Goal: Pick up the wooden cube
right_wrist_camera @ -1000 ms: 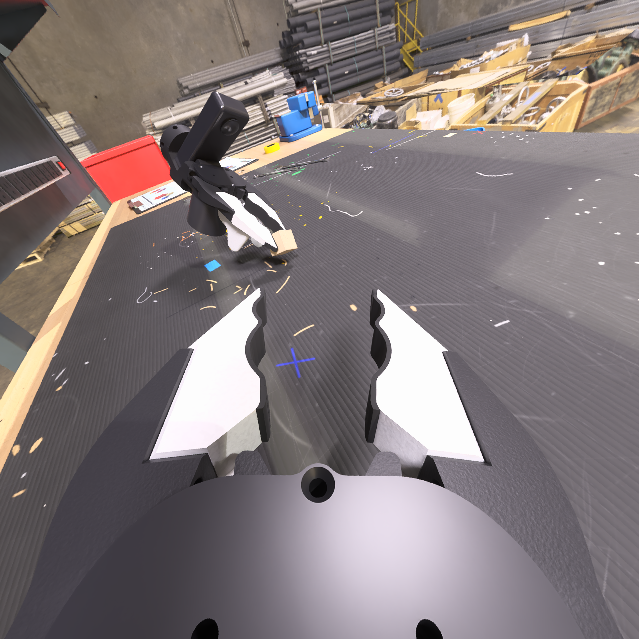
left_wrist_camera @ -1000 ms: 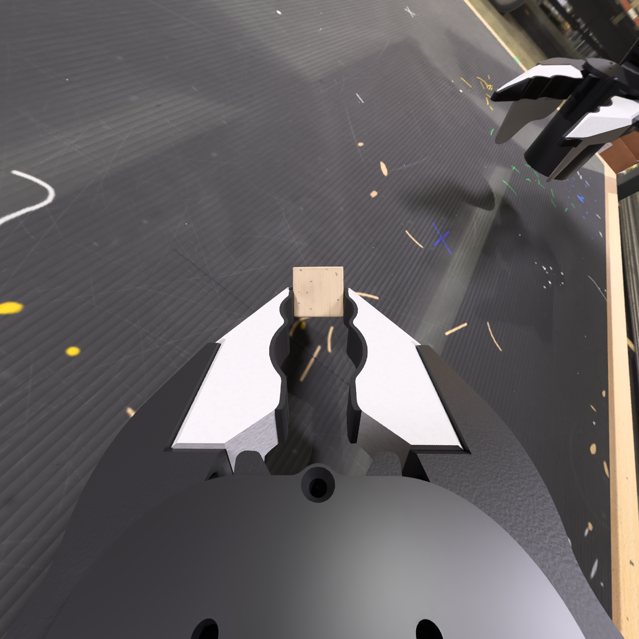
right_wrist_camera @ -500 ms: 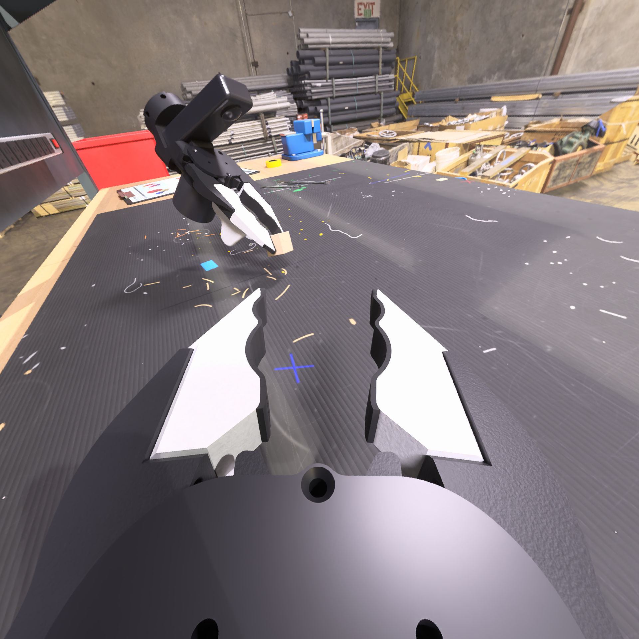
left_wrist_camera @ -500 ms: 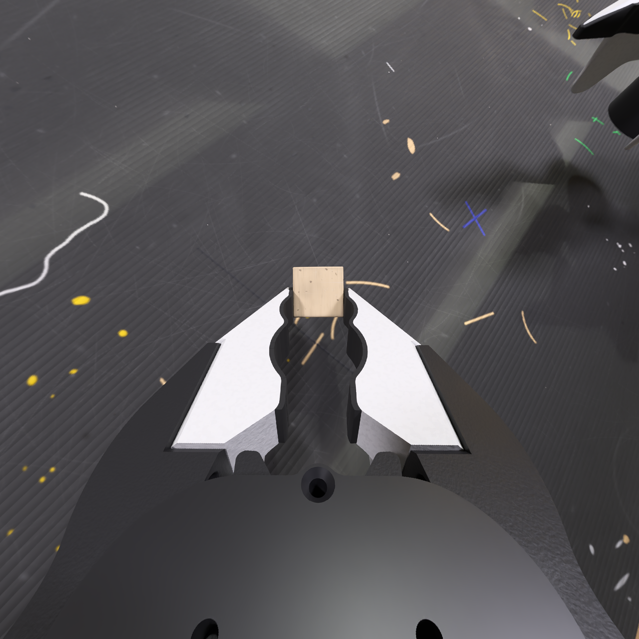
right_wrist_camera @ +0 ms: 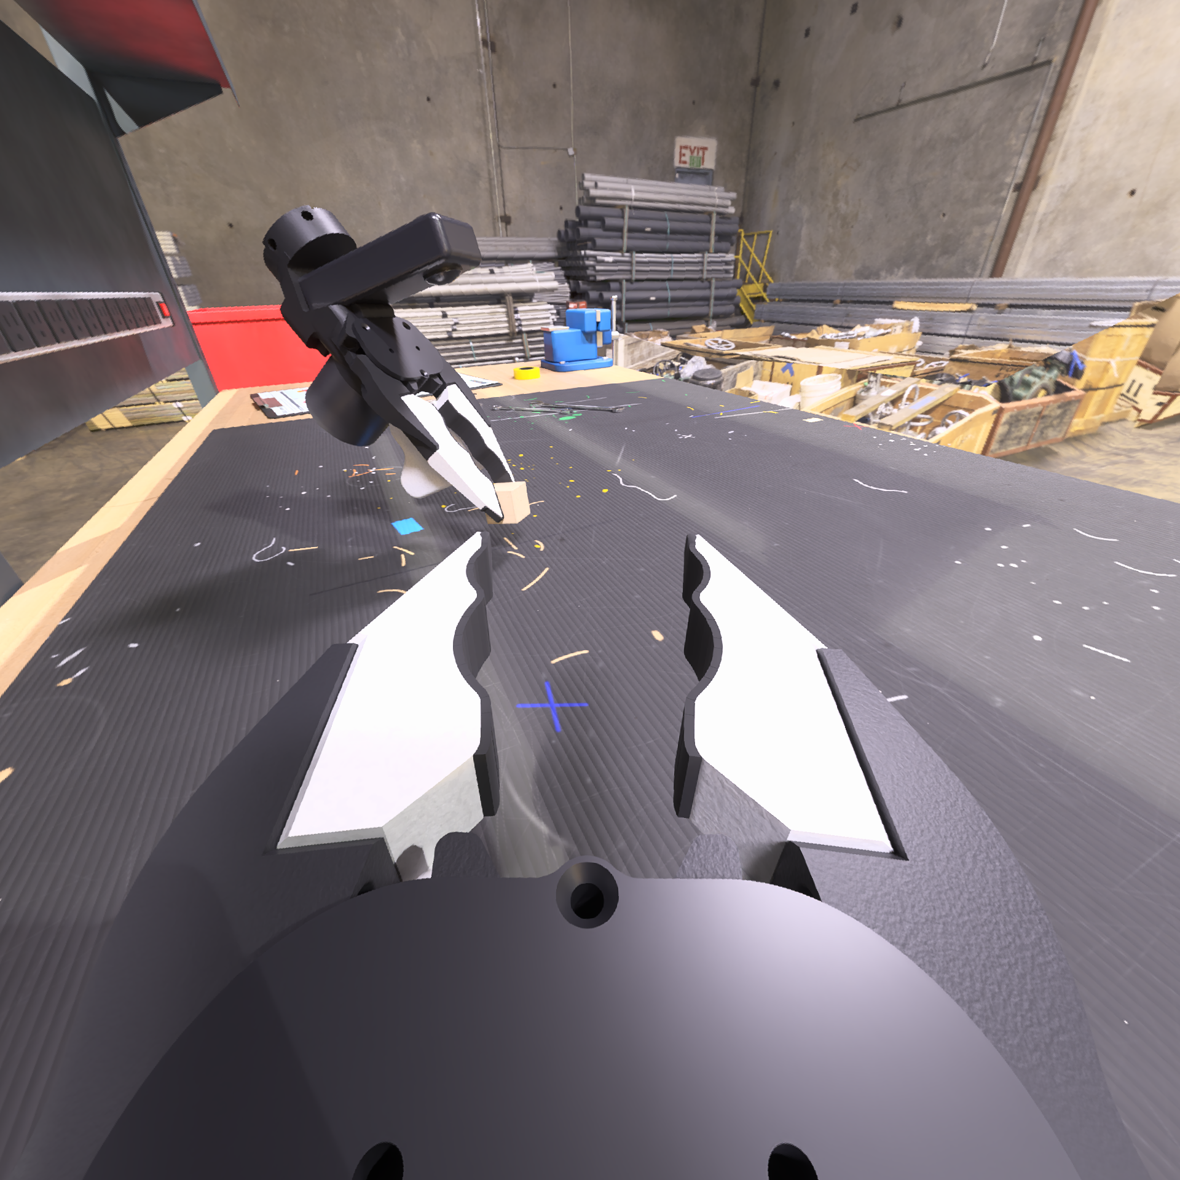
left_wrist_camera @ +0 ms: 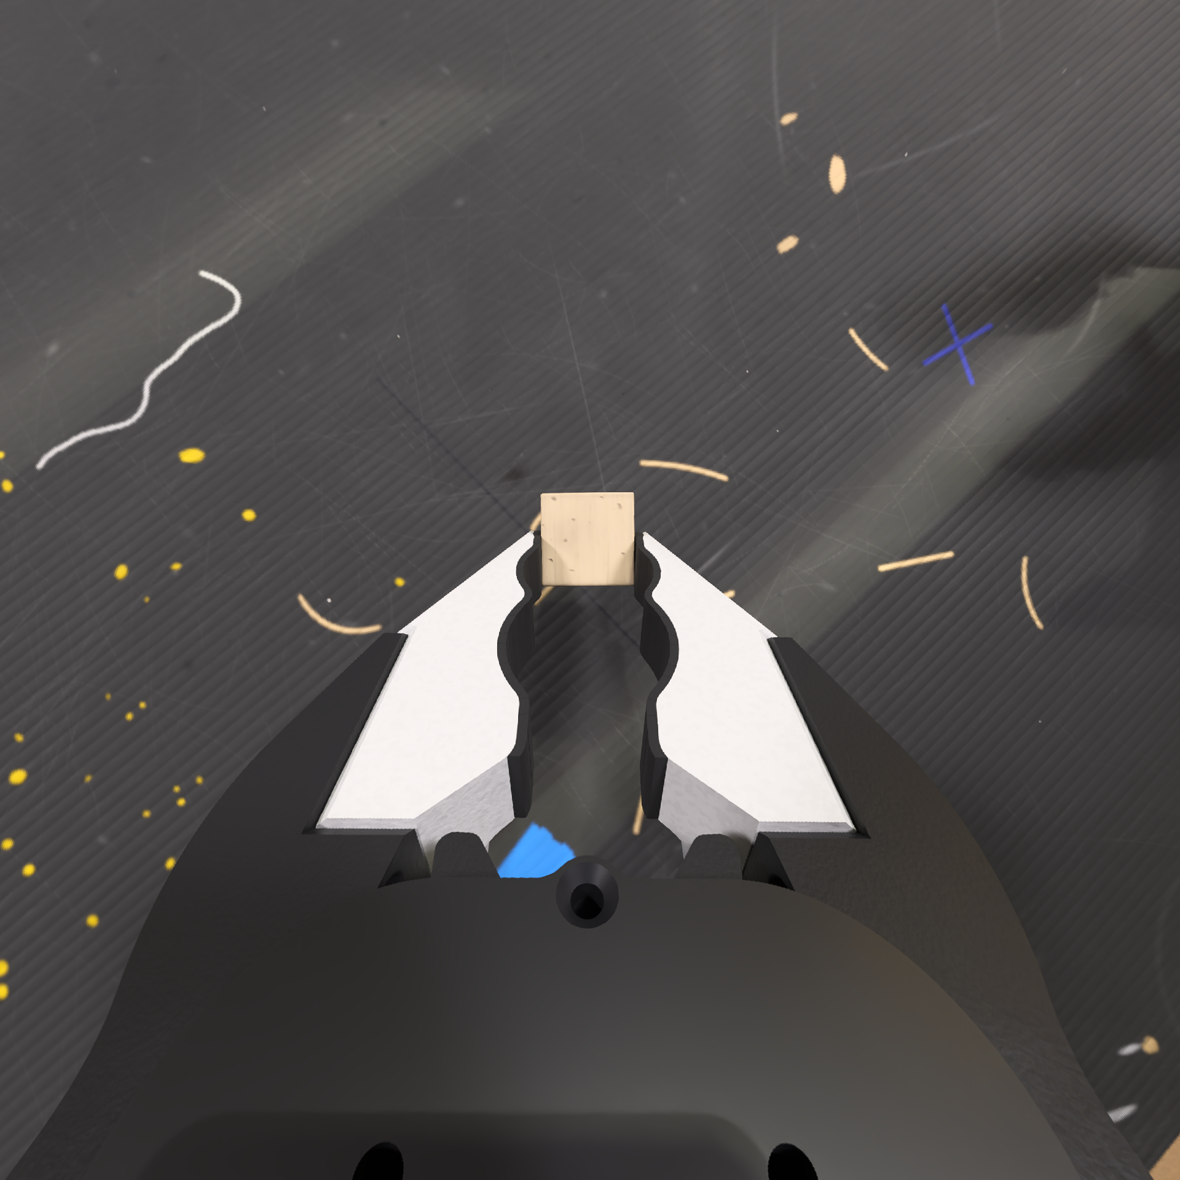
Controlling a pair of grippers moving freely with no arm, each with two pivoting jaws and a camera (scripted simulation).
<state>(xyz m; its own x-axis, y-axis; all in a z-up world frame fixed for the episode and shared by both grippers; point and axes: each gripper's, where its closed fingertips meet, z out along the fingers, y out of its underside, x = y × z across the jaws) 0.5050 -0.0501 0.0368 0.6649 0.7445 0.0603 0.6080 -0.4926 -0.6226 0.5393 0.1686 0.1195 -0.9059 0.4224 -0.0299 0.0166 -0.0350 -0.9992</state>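
Left claw (left_wrist_camera: 587, 555) tilted downward since; clamps one wooden cube (left_wrist_camera: 587, 538).

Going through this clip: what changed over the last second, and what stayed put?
The left tool, shut on the wooden cube, has carried it up off the dark mat and tilted to look more steeply down; a blue patch now shows beneath it. The grip on the cube is unchanged. The right tool stayed open and empty, though its view has lifted.
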